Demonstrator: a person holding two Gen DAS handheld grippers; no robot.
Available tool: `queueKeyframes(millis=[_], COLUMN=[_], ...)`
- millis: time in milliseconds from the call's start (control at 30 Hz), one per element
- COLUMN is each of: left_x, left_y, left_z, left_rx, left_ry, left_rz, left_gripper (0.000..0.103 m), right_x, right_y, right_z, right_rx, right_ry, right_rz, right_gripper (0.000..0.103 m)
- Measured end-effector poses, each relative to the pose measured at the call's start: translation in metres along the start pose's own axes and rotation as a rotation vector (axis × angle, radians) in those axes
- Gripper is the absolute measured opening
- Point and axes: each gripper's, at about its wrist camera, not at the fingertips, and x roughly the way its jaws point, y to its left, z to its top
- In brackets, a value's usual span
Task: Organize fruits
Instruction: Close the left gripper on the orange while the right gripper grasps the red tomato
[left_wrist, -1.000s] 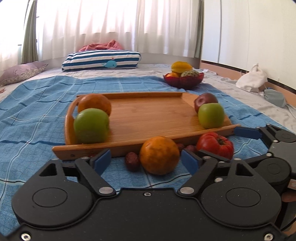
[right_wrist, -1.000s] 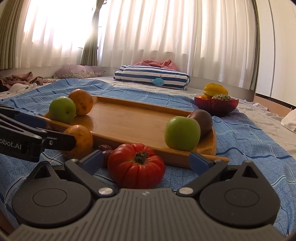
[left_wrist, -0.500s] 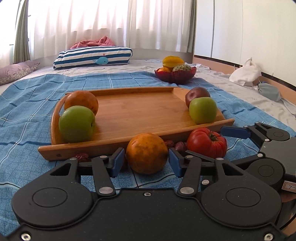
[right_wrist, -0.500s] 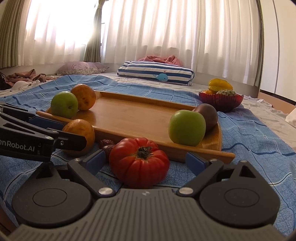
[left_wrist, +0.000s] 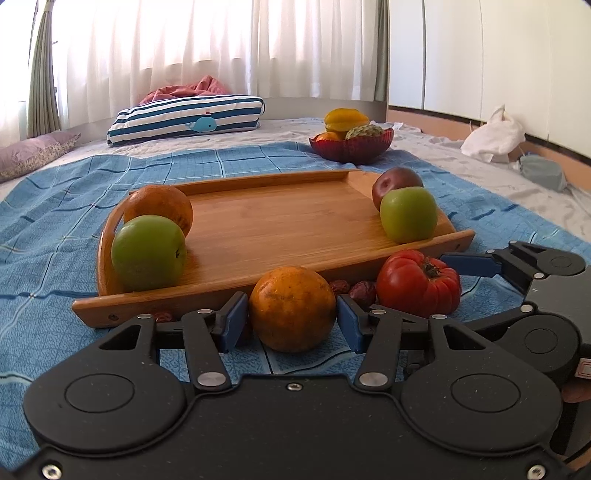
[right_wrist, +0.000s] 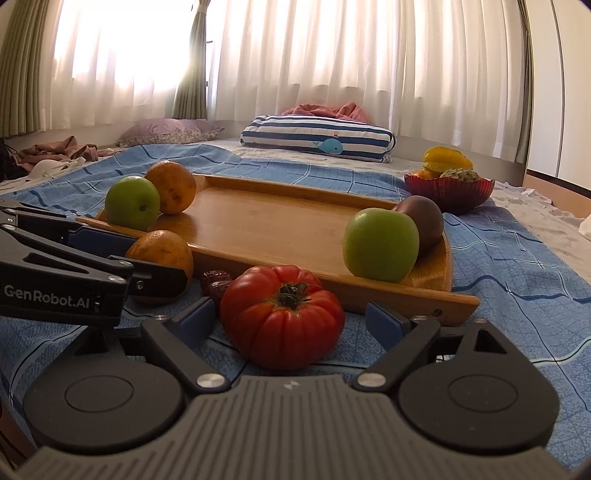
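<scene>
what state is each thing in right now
left gripper: fingers around the orange, touching it
orange: on the blanket, off the tray
right gripper: open around the tomato
tomato: on the blanket, stem up
tray: fruit at both ends, middle bare
red bowl: full

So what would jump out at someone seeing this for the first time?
Probably the two fruits on the blue blanket just in front of the wooden tray: an orange framed by the left gripper, and a ribbed red tomato between the open fingers of the right gripper. On the tray, a green apple sits at each end.
</scene>
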Motion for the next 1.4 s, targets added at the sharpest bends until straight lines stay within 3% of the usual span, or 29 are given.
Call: queueKeyframes(millis=[367, 1400], left_x=[0.012, -0.013], left_y=[-0.001, 0.007], left_z=[0.007, 0.007], left_rx=[-0.011, -0.051], left_ry=[0.019, 0.001], left_rz=[-0.003, 0.038], left_gripper=[0.051, 0.051], right_x=[0.0, 0.001], right_y=[-0.002, -0.003], right_z=[0.0, -0.001], right_rx=[0.015, 0.018], right_ry=[0.005, 0.002], right_rz=[0.012, 0.018], right_gripper=[0.094, 0.092])
